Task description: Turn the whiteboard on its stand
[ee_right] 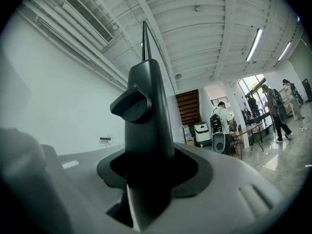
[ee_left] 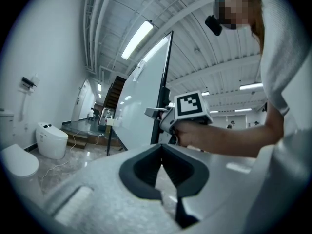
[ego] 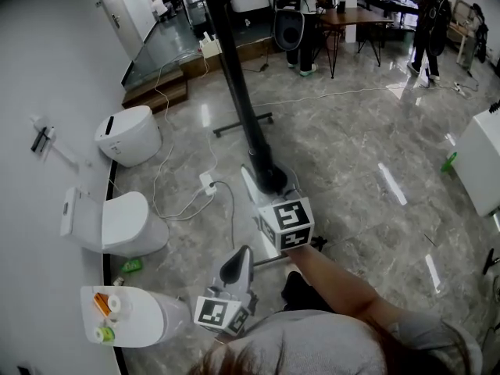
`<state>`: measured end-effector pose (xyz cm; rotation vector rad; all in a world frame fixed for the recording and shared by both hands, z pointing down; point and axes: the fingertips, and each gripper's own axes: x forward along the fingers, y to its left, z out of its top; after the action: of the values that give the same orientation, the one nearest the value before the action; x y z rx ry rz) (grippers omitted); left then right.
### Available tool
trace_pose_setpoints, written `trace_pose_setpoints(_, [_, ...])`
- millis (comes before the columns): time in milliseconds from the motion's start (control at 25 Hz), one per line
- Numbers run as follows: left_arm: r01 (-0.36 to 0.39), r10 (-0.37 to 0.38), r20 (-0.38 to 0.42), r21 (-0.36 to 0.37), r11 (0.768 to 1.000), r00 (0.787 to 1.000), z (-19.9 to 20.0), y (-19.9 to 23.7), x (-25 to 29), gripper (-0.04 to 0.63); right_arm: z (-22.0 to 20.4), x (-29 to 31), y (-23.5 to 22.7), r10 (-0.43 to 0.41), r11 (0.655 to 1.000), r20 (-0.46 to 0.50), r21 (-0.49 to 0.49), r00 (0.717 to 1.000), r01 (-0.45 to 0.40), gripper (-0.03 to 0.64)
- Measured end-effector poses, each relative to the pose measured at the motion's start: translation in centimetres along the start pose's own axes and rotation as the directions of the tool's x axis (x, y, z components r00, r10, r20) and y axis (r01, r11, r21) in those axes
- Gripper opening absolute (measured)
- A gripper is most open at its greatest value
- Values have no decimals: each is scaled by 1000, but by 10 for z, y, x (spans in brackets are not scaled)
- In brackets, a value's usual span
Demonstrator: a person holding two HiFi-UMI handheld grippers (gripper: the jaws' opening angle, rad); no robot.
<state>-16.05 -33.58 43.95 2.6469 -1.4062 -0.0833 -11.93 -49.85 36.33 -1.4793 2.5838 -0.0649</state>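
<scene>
The whiteboard (ego: 234, 69) stands edge-on in the head view, a dark frame running down to its base near my right gripper (ego: 262, 180). That gripper is shut on the dark frame (ee_right: 148, 116), just below a round knob (ee_right: 129, 105). From the left gripper view the board's white face (ee_left: 144, 106) shows, with my right gripper (ee_left: 156, 113) clamped on its black edge. My left gripper (ego: 238, 260) hangs lower and nearer to me, apart from the board. Its jaws (ee_left: 161, 147) are shut with nothing between them.
Three white toilets (ego: 129, 135) (ego: 113, 223) (ego: 133, 315) line the left wall. A power strip with cables (ego: 208, 183) lies on the marble floor beside the stand's foot bar (ego: 244, 123). People (ego: 430, 22) and a table (ego: 351, 18) are far back; a white cabinet (ego: 484, 158) stands right.
</scene>
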Motion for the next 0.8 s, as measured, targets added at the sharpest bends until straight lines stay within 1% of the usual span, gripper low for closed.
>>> trace_pose_setpoints(200, [-18, 18, 0, -2, 1000, 1000, -1, -4, -18, -3, 1, -17, 11, 1, 1000, 12, 2, 1000, -1, 176])
trace_pose_setpoints(320, [-14, 14, 3, -6, 1000, 1000, -1, -13, -26, -3, 2, -26, 12, 4, 1000, 28, 3, 1000, -4, 182])
trace_pose_setpoints(520, [-12, 12, -9, -13, 1000, 1000, -5, -25, -39, -3, 3, -40, 20, 16, 1000, 24, 12, 1000, -16, 190])
trace_pose_setpoints(800, [-12, 12, 2, -9, 1000, 1000, -3, -40, -47, -3, 3, -54, 23, 39, 999, 26, 12, 999, -39, 201])
